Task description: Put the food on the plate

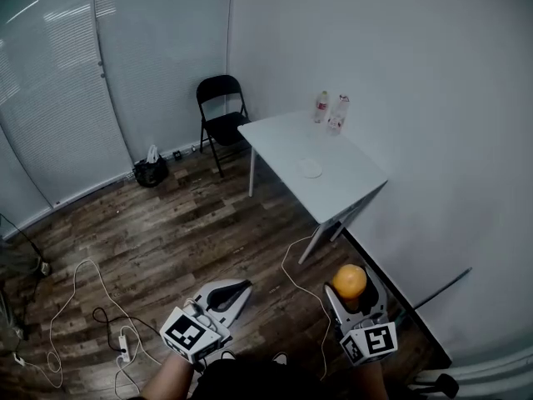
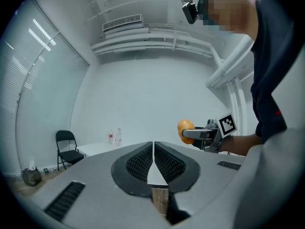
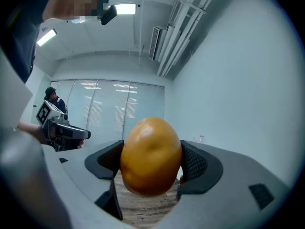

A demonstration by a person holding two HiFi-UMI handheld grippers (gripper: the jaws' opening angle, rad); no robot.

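Note:
An orange round fruit (image 1: 350, 281) sits between the jaws of my right gripper (image 1: 353, 288), which is shut on it; the same fruit (image 3: 151, 155) fills the middle of the right gripper view, and the fruit (image 2: 185, 129) shows at the right of the left gripper view. My left gripper (image 1: 236, 292) is shut with nothing in it, its pads (image 2: 153, 162) touching. Both are held low over the wooden floor, well short of the white table (image 1: 283, 136). A small white plate (image 1: 310, 168) lies on that table.
Two plastic bottles (image 1: 330, 110) stand at the table's far corner. A black folding chair (image 1: 221, 117) is by the table's left end, with a dark bag (image 1: 151, 170) near the blinds. Cables and a power strip (image 1: 123, 342) lie on the floor at left.

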